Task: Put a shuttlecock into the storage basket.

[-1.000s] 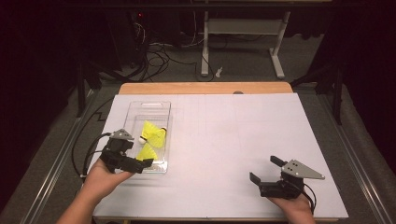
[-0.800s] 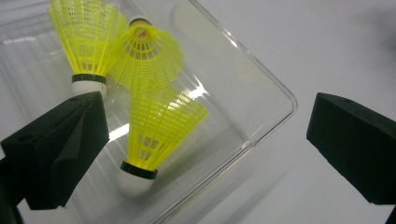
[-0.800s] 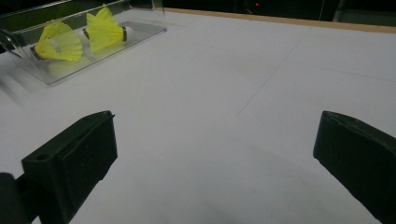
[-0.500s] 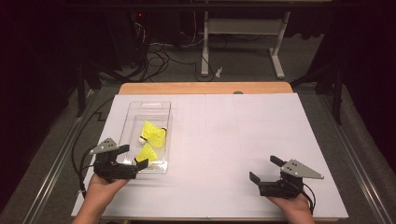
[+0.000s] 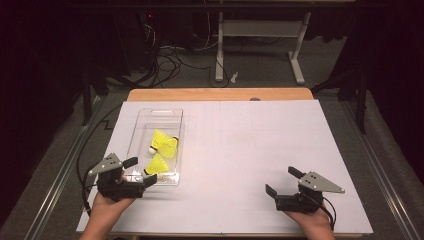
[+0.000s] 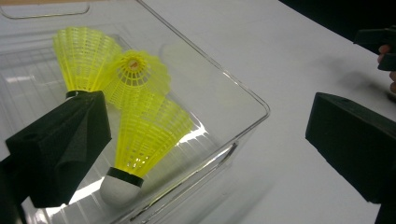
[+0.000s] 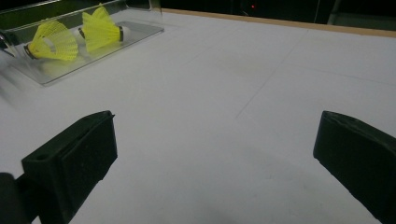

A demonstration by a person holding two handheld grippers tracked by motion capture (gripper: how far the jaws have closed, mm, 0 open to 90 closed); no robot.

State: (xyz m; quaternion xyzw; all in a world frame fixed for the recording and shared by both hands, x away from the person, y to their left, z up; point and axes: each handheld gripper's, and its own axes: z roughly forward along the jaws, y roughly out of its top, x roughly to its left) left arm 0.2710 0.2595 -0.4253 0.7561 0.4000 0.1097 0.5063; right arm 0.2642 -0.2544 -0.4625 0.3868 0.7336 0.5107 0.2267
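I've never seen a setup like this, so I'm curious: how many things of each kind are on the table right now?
Yellow shuttlecocks: 3, one nearest the left gripper, two behind it
Clear plastic tray: 1
Hand-held grippers: 2, the left gripper and the right gripper
Total: 6

No writing, label, brand or number can be read anywhere in these views. The shuttlecocks (image 6: 140,140), the clear tray (image 5: 142,122) and the white sheet (image 5: 250,150) on the desk bear no print that shows, and the black tools carry no legible marking. Faint ruled lines on the sheet are plain lines, not characters.
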